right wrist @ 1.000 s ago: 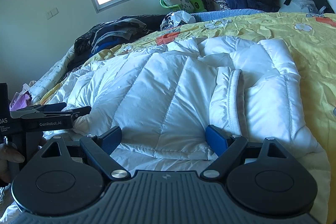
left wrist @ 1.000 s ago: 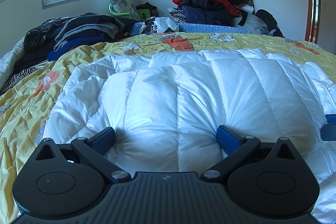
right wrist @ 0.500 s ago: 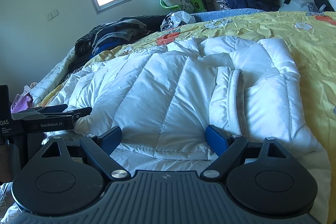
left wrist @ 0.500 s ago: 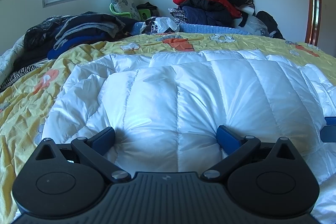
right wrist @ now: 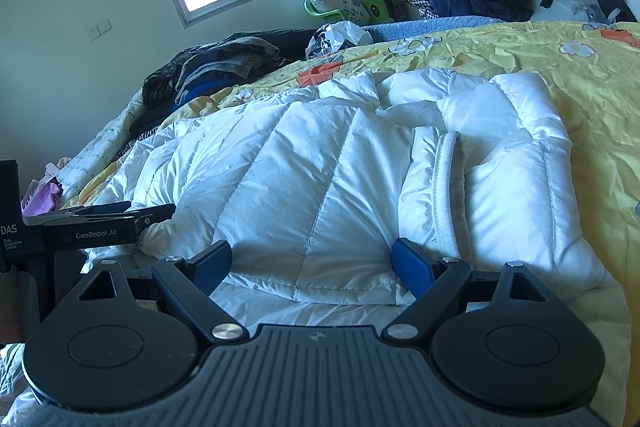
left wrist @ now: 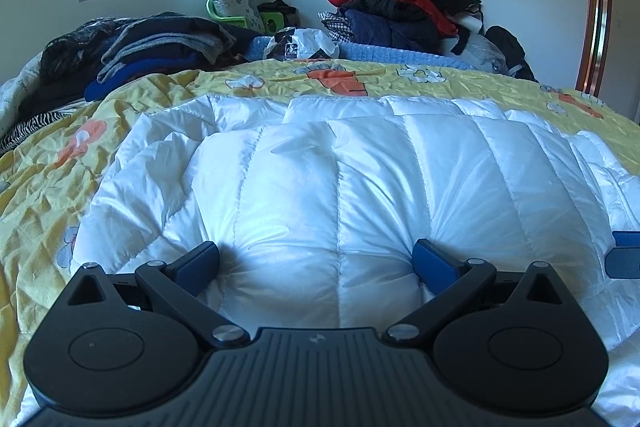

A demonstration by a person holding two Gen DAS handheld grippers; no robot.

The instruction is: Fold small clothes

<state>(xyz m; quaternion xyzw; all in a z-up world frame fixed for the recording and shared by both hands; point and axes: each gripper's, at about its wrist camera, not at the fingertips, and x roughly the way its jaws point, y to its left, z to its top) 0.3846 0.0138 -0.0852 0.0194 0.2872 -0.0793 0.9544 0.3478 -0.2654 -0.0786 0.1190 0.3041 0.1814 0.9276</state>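
We see a yellow floral bedspread (left wrist: pixel 48 187) with a white quilted puffer jacket (left wrist: pixel 340 187) spread across it, unmoved since earlier. Our left gripper (left wrist: pixel 316 261) and right gripper (right wrist: pixel 312 263) remain wide apart, holding nothing, resting at its near hem.

White jacket (left wrist: pixel 340 187) on bed (left wrist: pixel 48 179) (yellow).

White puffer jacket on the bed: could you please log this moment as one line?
white puffer jacket spread on yellow bedspread | left gripper open, at hem | right gripper open, at hem
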